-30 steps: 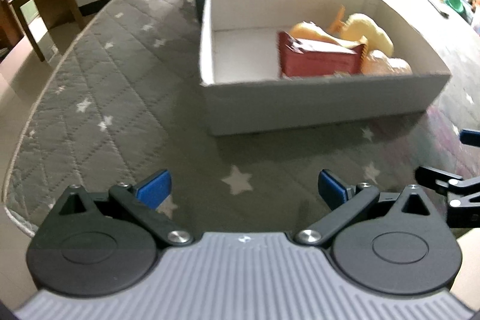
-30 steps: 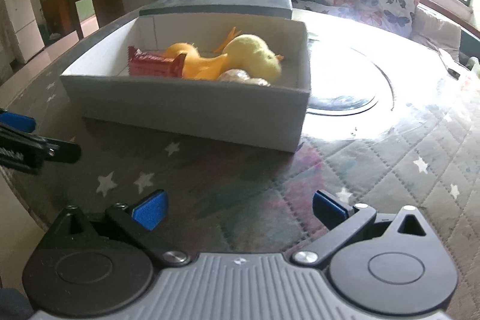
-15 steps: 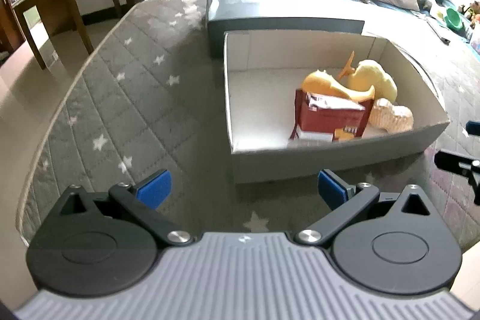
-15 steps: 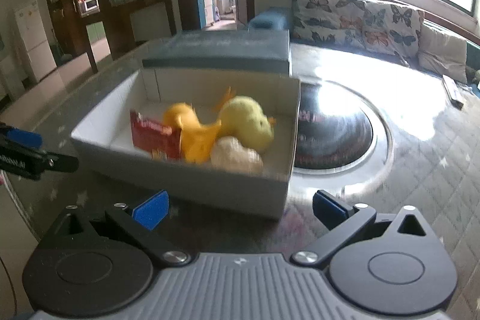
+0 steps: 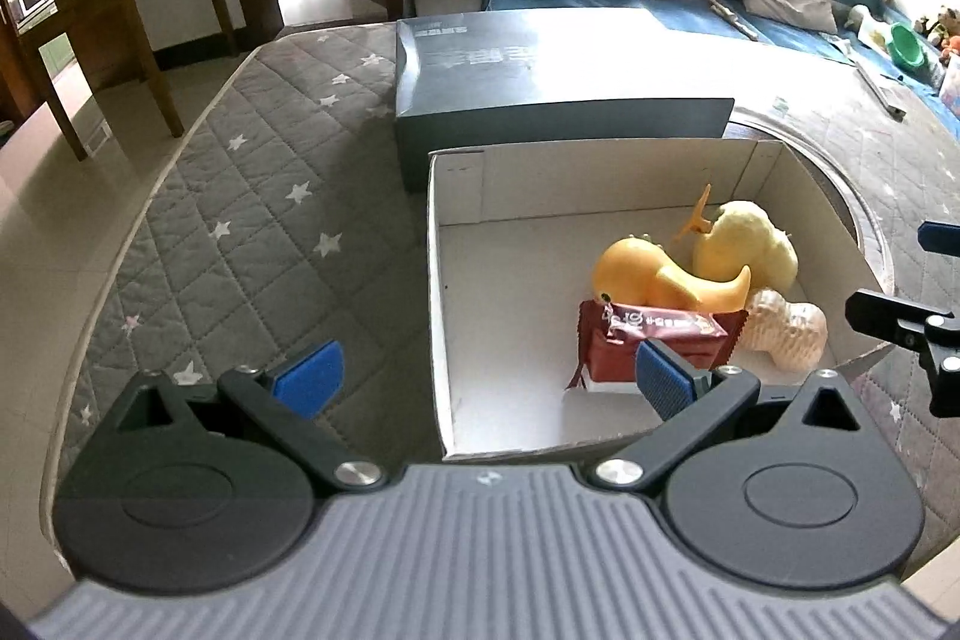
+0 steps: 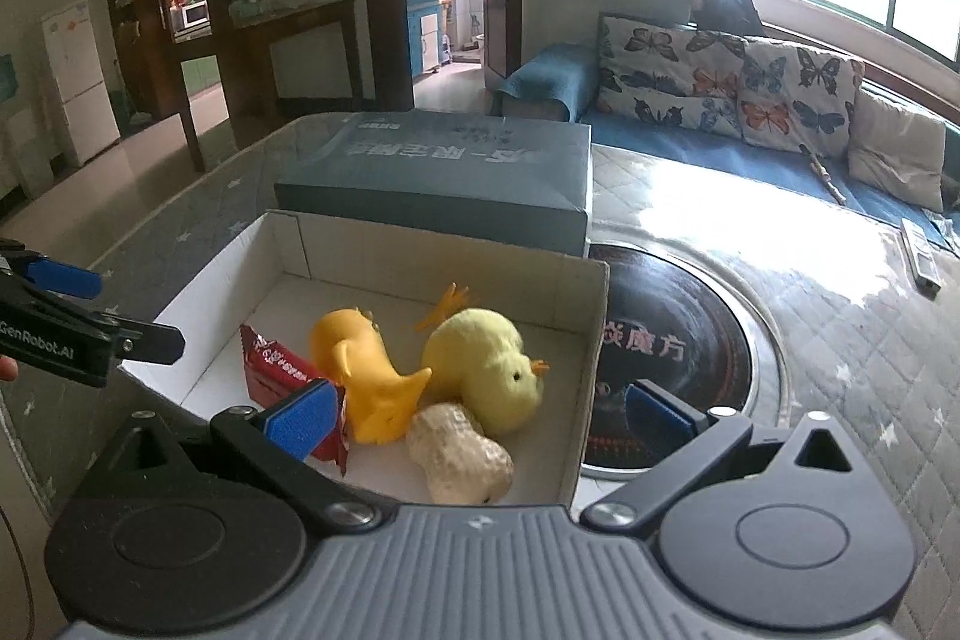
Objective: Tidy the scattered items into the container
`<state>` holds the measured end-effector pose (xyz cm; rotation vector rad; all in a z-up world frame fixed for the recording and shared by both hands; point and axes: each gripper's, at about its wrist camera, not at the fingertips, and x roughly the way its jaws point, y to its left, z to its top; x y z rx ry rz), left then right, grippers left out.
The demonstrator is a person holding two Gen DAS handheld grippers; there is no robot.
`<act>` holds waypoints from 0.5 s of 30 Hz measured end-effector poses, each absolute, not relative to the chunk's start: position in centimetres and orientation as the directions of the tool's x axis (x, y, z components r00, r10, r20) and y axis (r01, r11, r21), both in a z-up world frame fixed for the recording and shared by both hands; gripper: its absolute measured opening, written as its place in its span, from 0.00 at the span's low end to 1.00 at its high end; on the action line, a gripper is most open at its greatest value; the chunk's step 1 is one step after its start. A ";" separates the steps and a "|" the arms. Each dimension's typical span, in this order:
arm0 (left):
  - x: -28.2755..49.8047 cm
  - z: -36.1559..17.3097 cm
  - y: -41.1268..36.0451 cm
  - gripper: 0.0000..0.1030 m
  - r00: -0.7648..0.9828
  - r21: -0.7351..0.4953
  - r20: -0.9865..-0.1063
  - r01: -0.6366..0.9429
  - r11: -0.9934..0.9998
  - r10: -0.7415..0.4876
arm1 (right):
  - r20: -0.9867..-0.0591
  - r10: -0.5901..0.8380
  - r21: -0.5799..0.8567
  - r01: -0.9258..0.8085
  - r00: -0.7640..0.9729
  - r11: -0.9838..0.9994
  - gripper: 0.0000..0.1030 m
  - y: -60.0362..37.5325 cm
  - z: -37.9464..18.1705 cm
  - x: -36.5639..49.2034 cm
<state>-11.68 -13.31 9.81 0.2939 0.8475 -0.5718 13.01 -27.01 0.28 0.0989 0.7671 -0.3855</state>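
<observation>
— My fingers? Both the left gripper (image 5: 486,379) and the right gripper (image 6: 477,415) are spread wide, holding nothing.

— And the items?

— In the white box (image 5: 433,280): red packet (image 5: 654,340), orange toy (image 5: 651,277), yellow chick (image 6: 486,367), peanut (image 6: 459,451), clustered together at one end.

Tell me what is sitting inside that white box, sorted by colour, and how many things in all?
Yellow: 1, the plush chick
Orange: 1, the rubber toy
Red: 1, the snack packet
Beige: 1, the peanut-shaped toy
Total: 4 in the white box
</observation>
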 end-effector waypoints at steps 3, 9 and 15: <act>-11.2 9.8 -13.8 1.00 0.521 0.024 -0.776 0.586 0.810 -0.355 | -0.694 -0.303 -0.062 0.364 0.654 0.929 1.00 -27.0 0.3 13.8; -9.5 10.3 -14.8 1.00 0.518 0.001 -0.772 0.581 0.814 -0.368 | -0.692 -0.295 -0.071 0.345 0.659 0.936 1.00 -27.6 0.7 15.9; -6.7 11.2 -16.8 1.00 0.529 0.008 -0.762 0.583 0.812 -0.373 | -0.688 -0.284 -0.063 0.335 0.668 0.940 1.00 -29.4 1.3 18.8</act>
